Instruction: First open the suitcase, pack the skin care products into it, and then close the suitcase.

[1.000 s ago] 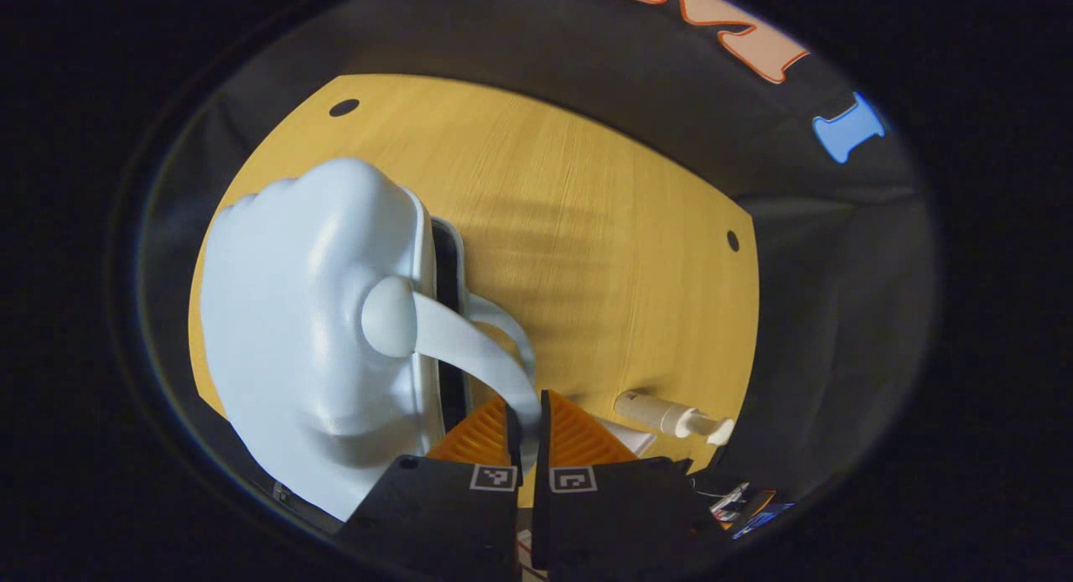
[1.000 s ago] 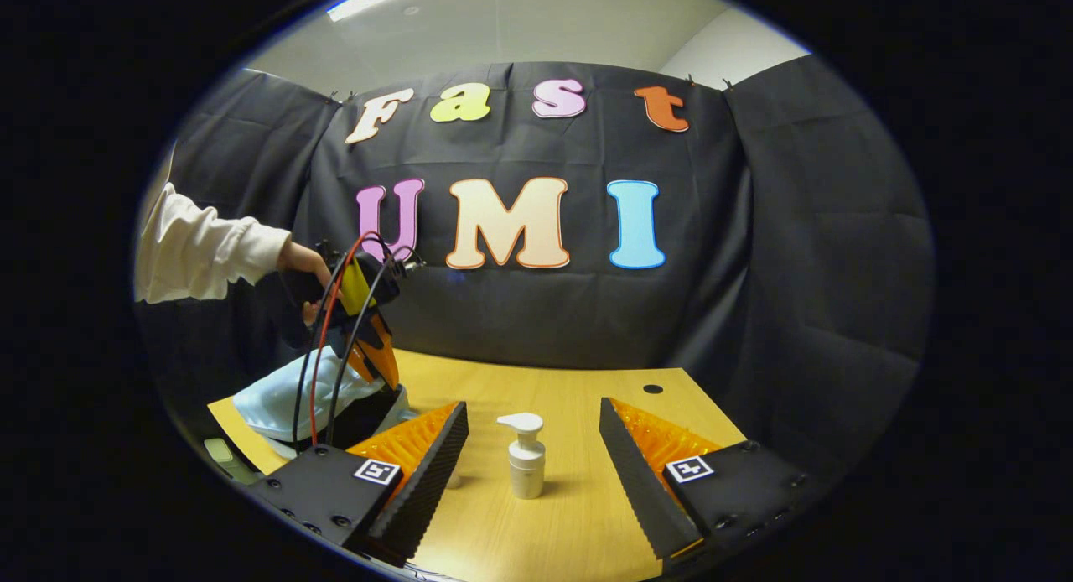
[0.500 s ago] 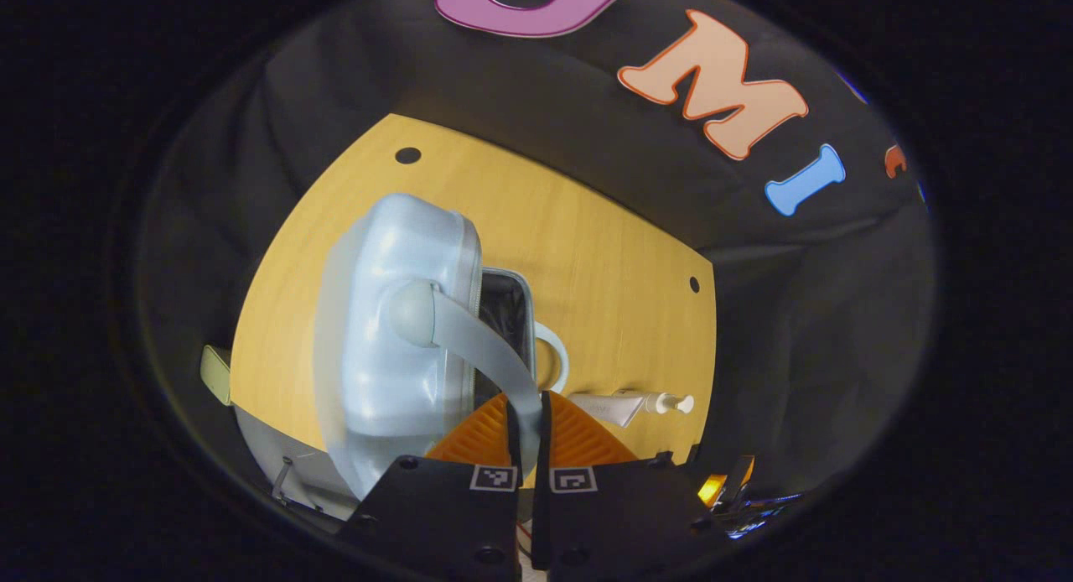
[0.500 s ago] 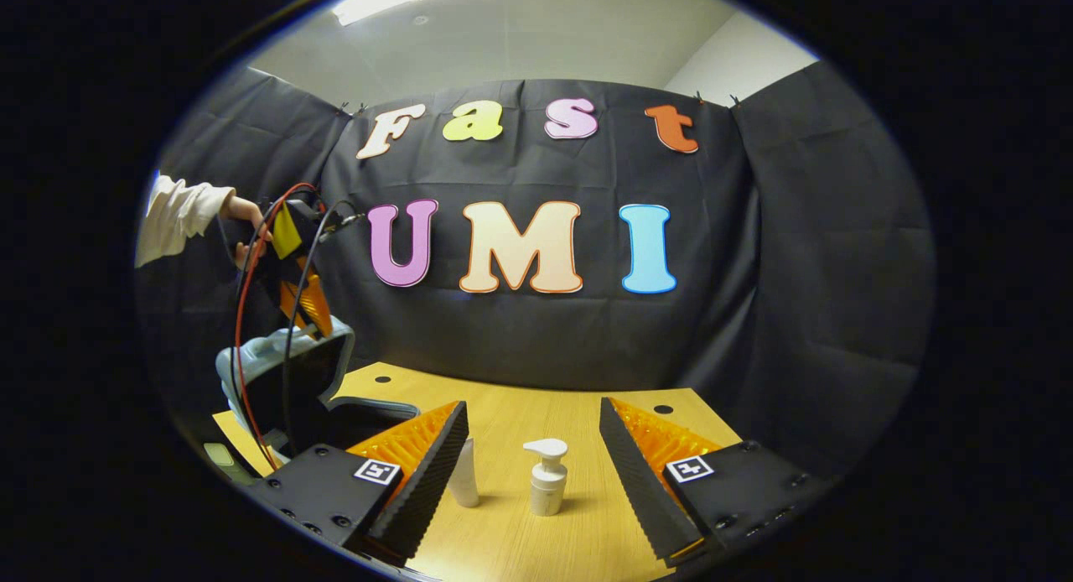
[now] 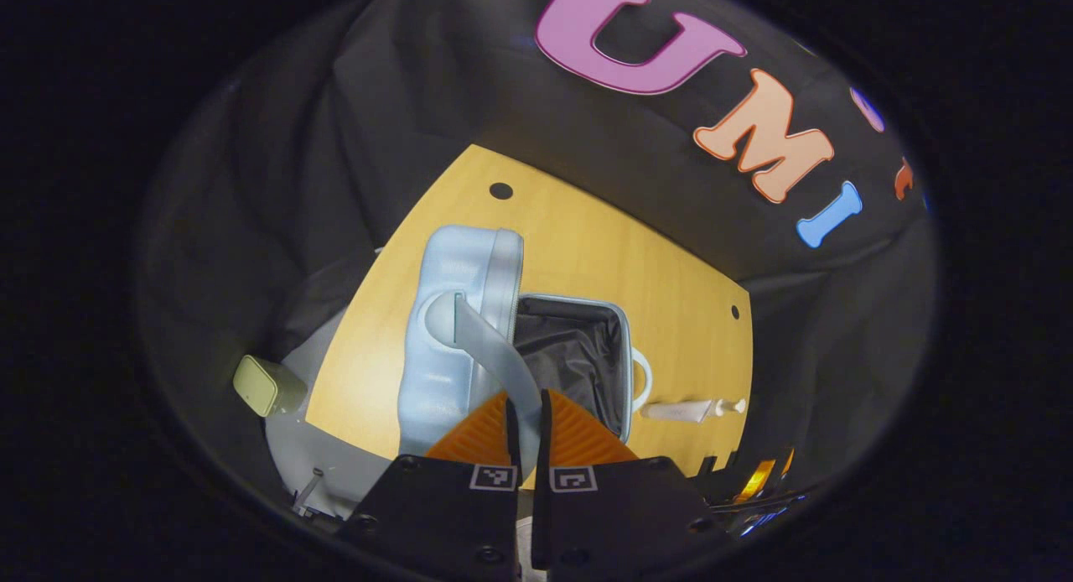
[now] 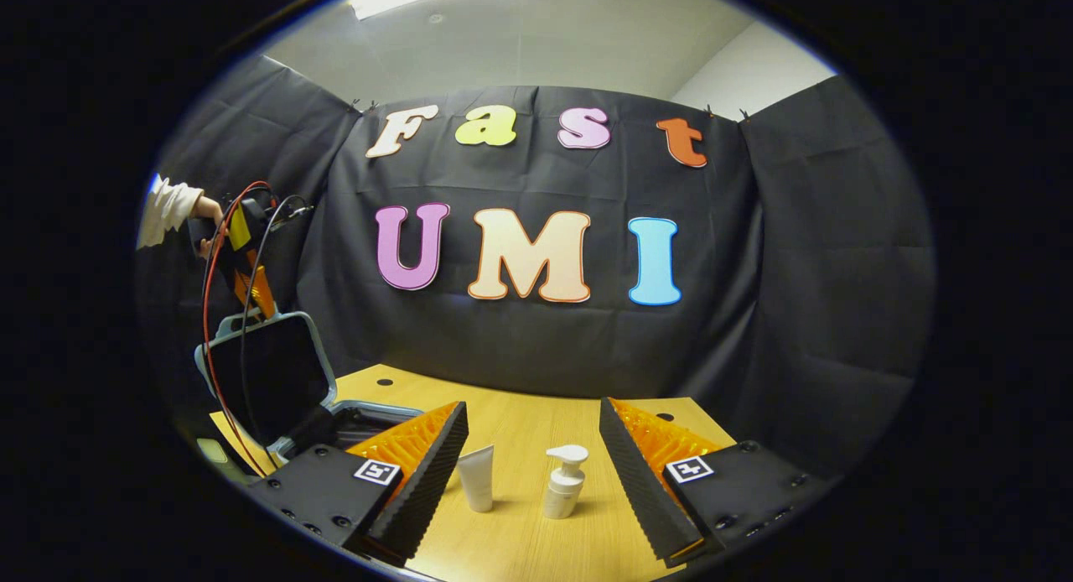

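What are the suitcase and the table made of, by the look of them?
The suitcase looks like hard moulded plastic: a pale blue shell with a soft sheen and rounded ridges. Inside, its lining seems dark, wrinkled fabric. The table appears wood or wood-look laminate: yellowish, matte, with fine straight grain.

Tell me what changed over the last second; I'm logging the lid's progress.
The left gripper, still shut on the strap, swung the lid up from nearly closed to upright, baring the suitcase's dark lining. The right gripper stayed open before the tube and pump bottle.
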### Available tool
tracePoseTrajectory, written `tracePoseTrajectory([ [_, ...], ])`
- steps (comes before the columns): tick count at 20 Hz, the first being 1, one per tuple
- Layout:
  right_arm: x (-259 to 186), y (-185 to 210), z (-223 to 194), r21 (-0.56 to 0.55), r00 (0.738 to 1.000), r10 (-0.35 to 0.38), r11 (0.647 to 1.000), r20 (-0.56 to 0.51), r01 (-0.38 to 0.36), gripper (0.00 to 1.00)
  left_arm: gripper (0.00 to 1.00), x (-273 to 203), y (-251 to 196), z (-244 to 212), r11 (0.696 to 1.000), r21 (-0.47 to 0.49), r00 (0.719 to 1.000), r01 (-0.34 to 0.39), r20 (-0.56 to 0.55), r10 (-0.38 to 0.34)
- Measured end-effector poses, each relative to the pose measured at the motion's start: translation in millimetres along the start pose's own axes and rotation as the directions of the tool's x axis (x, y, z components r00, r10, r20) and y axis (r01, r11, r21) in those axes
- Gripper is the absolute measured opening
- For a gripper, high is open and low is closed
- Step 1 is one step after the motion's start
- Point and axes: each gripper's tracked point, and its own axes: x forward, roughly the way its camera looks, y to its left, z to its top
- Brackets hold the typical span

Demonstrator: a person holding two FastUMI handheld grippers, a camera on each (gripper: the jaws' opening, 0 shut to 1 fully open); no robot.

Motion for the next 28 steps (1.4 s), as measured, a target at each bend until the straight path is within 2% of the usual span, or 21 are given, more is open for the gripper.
tracePoseTrajectory([
  [3, 1, 12, 2, -0.013, 1.000, 0.001, 1.000, -0.001, -0.001, 0.99, 0.00, 2, 34, 3, 1.000, 0.004, 1.000, -0.003, 0.017, 0.002],
  [7, 3, 31, 10, 0.048, 1.000, 0.027, 0.998, -0.002, -0.027, 1.00, 0.00, 11, 77, 11, 1.000, -0.003, 0.998, 0.027, 0.054, -0.027],
  [14, 18, 21, 29, 0.093, 1.000, 0.014, 0.996, -0.018, -0.013, 0.99, 0.00, 55, 197, 4, 0.999, -0.040, 0.994, -0.033, 0.105, 0.037],
  [19, 28, 19, 32, 0.102, 1.000, -0.031, 0.994, 0.000, 0.030, 0.98, 0.00, 91, 242, -14, 0.992, -0.127, 0.990, 0.027, 0.144, -0.009],
  [23, 35, 29, 11, 0.122, 0.998, -0.025, 0.992, -0.056, 0.032, 0.98, 0.00, 108, 257, -24, 0.986, -0.158, 0.986, 0.053, 0.165, -0.026],
  [25, 35, 30, 8, 0.135, 0.998, -0.017, 0.991, -0.068, 0.026, 0.99, 0.00, 117, 266, -33, 0.987, -0.155, 0.988, 0.034, 0.153, -0.010],
  [28, 35, 28, 3, 0.122, 0.997, -0.019, 0.992, -0.077, 0.028, 0.98, 0.04, 134, 284, -53, 0.993, -0.111, 0.994, -0.051, 0.089, 0.061],
])
